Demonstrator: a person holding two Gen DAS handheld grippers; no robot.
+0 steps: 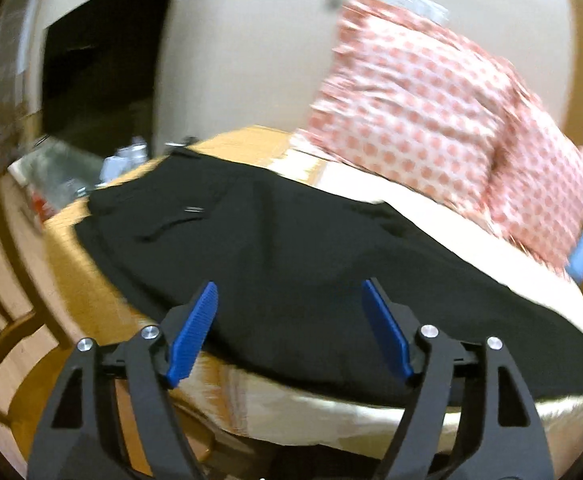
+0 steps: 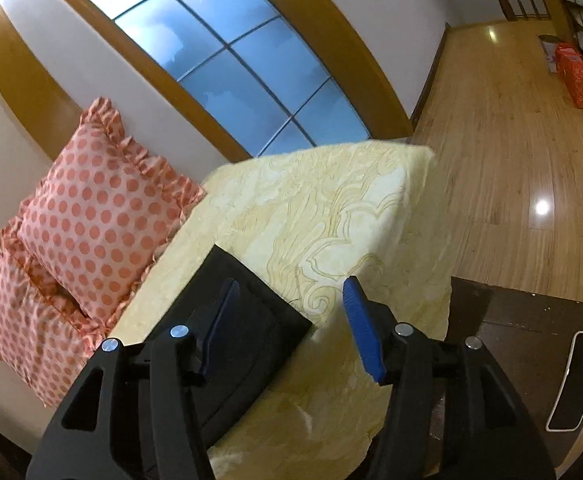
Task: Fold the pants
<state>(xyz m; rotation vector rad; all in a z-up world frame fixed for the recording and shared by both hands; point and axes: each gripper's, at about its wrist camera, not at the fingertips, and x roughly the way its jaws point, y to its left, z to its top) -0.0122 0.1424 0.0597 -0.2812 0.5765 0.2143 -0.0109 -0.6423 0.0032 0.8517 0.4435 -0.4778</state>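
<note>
Black pants [image 1: 275, 248] lie spread flat across a bed with a pale yellow patterned cover [image 1: 451, 216]. In the left wrist view, the waist end with a pocket and button is at the far left. My left gripper [image 1: 289, 332] is open and empty, just above the pants' near edge. In the right wrist view a leg end of the pants [image 2: 247, 316] lies on the cover [image 2: 331, 208]. My right gripper [image 2: 291, 328] is open and empty, its left finger over the leg end, its right finger over bare cover.
Two pink polka-dot pillows [image 2: 91, 220] lean on the wall at the head of the bed; they also show in the left wrist view [image 1: 431, 100]. A window [image 2: 227, 56] is behind. Wooden floor [image 2: 511, 160] lies right of the bed. A cluttered side table [image 1: 51, 184] stands far left.
</note>
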